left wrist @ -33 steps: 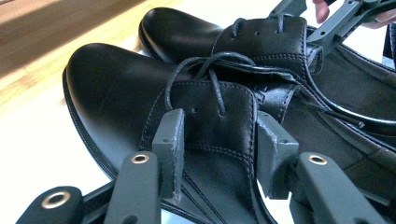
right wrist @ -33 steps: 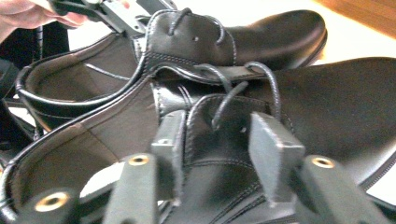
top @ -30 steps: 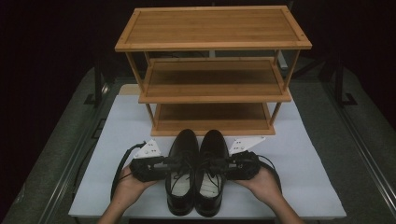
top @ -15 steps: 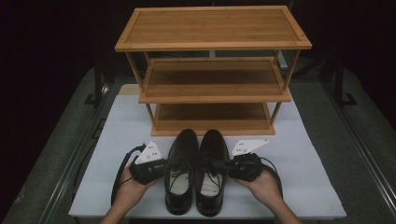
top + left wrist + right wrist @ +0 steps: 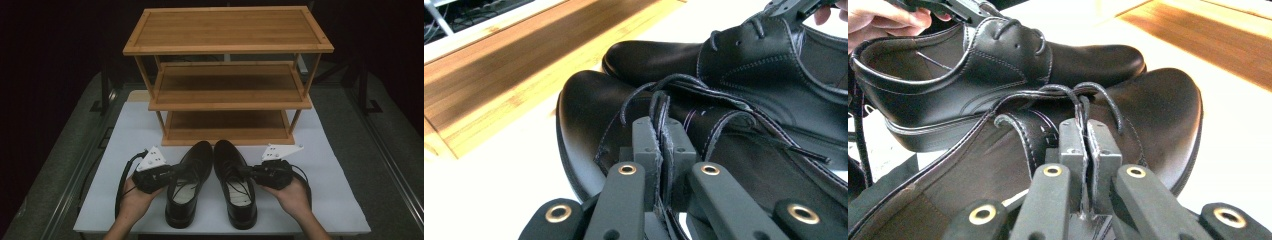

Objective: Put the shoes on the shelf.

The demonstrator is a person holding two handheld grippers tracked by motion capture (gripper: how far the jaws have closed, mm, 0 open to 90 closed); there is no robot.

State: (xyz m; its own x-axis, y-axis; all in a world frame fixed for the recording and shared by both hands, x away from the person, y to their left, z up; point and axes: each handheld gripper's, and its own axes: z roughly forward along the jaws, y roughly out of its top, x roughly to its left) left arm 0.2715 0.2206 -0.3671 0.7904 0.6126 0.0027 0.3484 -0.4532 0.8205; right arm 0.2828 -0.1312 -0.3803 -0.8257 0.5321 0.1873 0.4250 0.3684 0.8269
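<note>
Two black leather lace-up shoes stand side by side on the white mat [image 5: 135, 135], toes toward the rack. My left gripper [image 5: 172, 173] is shut on the lace flap of the left shoe [image 5: 186, 185]. The left gripper view shows its jaws [image 5: 663, 137] pinching that leather edge of the left shoe [image 5: 589, 105]. From the other side, my right gripper [image 5: 250, 172] is shut on the flap of the right shoe [image 5: 235, 192]. Its jaws [image 5: 1089, 145] clamp the leather beside the laces of the right shoe [image 5: 1163, 105]. A hand holds each gripper.
A three-shelf bamboo shoe rack [image 5: 227, 45] stands just beyond the shoe toes; its lowest shelf [image 5: 227, 125] is bare. Dark table rails run along both sides of the mat. Black cables loop from both grippers.
Both grippers stay shut on the shoes. The hands and shoes have shifted only slightly, with the left shoe's heel angled a little outward.
</note>
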